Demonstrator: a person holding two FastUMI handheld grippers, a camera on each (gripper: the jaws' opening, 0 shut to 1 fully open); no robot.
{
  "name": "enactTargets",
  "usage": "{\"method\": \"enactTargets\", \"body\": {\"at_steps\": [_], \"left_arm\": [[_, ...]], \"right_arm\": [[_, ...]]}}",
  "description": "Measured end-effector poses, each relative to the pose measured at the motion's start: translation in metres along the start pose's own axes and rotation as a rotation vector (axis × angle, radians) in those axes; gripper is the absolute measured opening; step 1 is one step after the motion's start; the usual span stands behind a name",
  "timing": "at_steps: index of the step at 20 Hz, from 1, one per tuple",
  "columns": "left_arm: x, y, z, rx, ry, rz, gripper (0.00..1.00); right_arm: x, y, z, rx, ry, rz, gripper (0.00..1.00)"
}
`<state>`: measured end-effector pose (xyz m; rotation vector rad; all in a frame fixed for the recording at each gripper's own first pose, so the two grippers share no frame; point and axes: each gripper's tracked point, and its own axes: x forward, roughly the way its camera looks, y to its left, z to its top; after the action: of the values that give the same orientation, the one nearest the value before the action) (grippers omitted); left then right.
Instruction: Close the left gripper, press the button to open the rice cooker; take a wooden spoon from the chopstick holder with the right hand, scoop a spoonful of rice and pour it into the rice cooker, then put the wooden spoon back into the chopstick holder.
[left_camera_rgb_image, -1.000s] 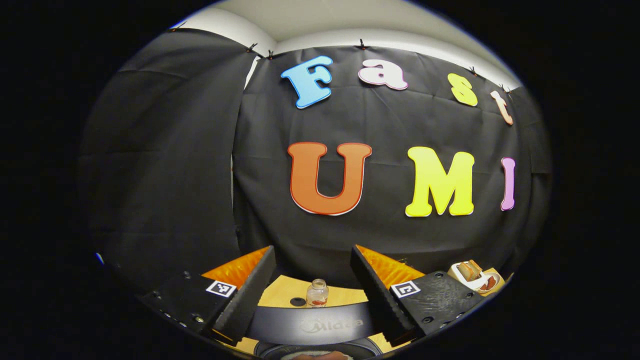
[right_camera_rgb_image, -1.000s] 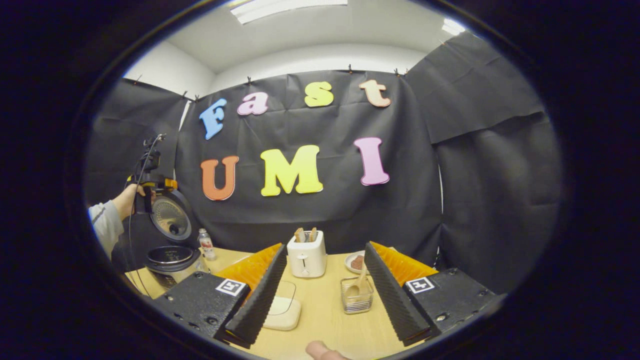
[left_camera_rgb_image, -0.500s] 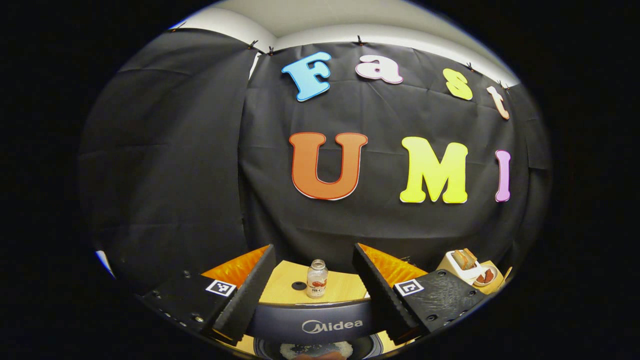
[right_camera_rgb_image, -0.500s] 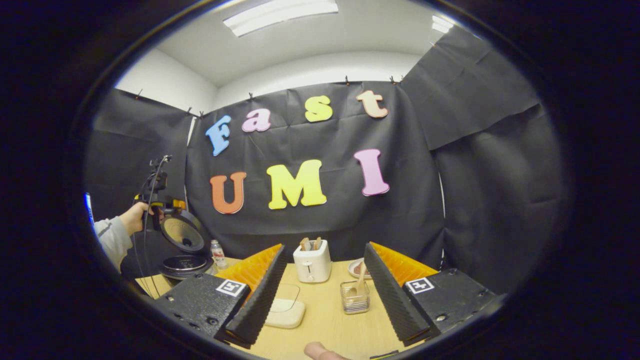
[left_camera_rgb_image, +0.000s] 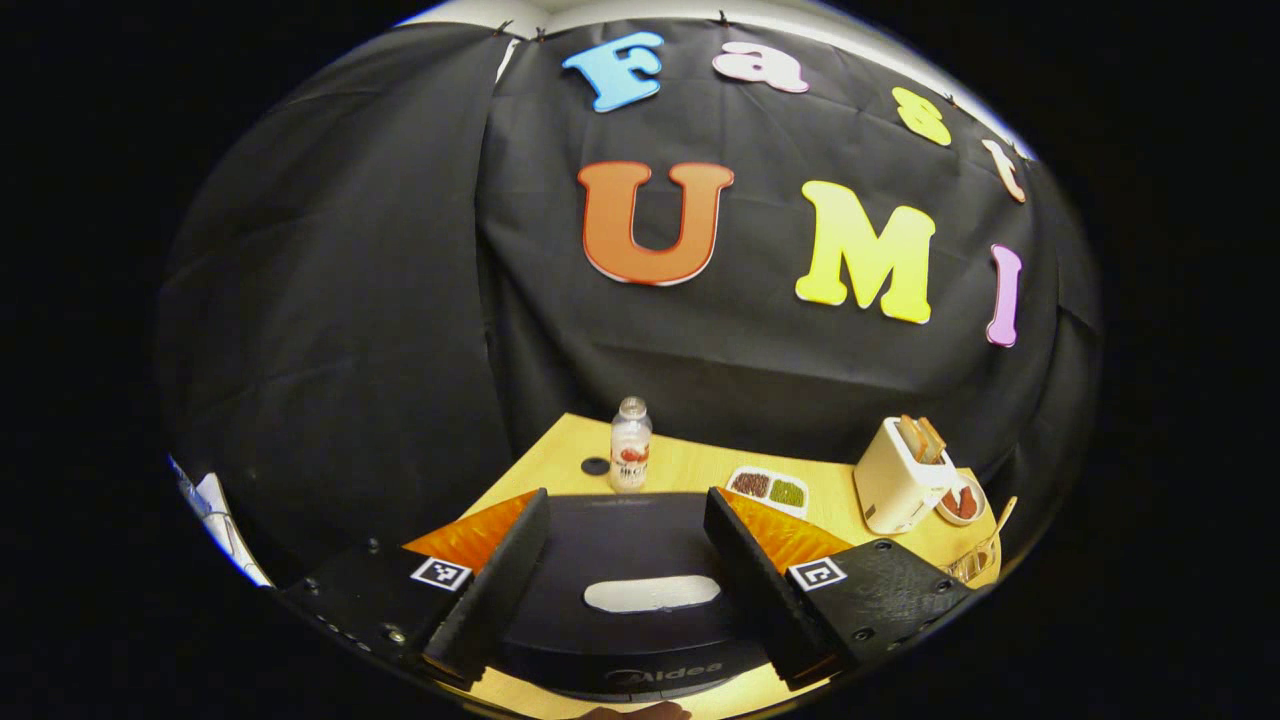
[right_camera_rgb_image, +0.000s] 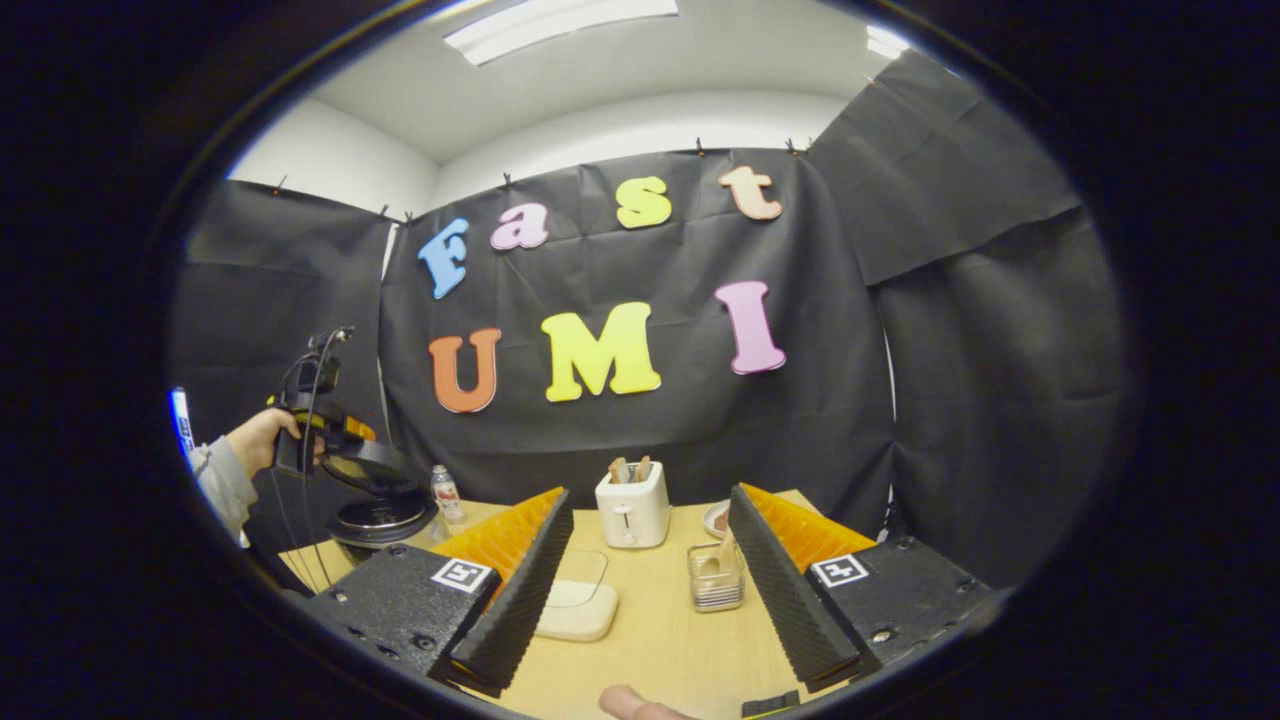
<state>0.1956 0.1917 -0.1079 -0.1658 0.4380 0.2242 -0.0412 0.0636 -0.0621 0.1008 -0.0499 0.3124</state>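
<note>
The dark rice cooker's lid (left_camera_rgb_image: 640, 560) lies almost flat just under my left gripper (left_camera_rgb_image: 626, 497), whose jaws stand wide apart above it with nothing between them. In the right gripper view the rice cooker (right_camera_rgb_image: 380, 520) stands at the far left with its lid (right_camera_rgb_image: 365, 465) tilted low, and a hand (right_camera_rgb_image: 255, 440) holds the left gripper (right_camera_rgb_image: 300, 440) against it. My right gripper (right_camera_rgb_image: 650, 495) hangs open over the table. Ahead of it a wooden spoon (right_camera_rgb_image: 722, 555) stands in the wire chopstick holder (right_camera_rgb_image: 716, 585). The chopstick holder (left_camera_rgb_image: 975, 562) also sits at the left gripper view's right edge.
A white toaster (right_camera_rgb_image: 632, 505) with bread stands at the back middle of the wooden table (right_camera_rgb_image: 650, 640). A cream lidded box (right_camera_rgb_image: 578, 608) lies near the right gripper's left finger. A small bottle (left_camera_rgb_image: 630, 457), a two-part dish (left_camera_rgb_image: 768, 488) and a plate (right_camera_rgb_image: 715, 518) sit behind.
The cooker's lid has swung down from upright to nearly flat, with the left gripper following it down and tilting forward. The right gripper has hardly moved.
</note>
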Motion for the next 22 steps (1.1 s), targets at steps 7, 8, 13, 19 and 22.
{"method": "enactTargets", "body": {"at_steps": [7,8,13,19,22], "left_arm": [[-0.008,-0.005,-0.045,0.047,0.016,0.012,1.0],[-0.008,-0.005,-0.049,0.041,0.001,0.012,1.0],[-0.011,-0.007,-0.081,0.051,-0.003,0.001,1.0],[-0.03,-0.012,-0.102,0.076,-0.038,-0.033,1.0],[-0.038,-0.013,-0.112,0.081,-0.063,-0.035,1.0]], "right_arm": [[-0.035,0.024,0.015,-0.074,-0.027,0.035,0.93],[-0.039,0.023,0.016,-0.09,-0.032,0.026,0.93],[-0.053,0.029,0.015,-0.127,-0.018,0.015,1.0],[-0.062,0.043,0.015,-0.155,-0.024,0.046,1.0],[-0.065,0.054,0.011,-0.17,-0.011,0.07,1.0]]}}
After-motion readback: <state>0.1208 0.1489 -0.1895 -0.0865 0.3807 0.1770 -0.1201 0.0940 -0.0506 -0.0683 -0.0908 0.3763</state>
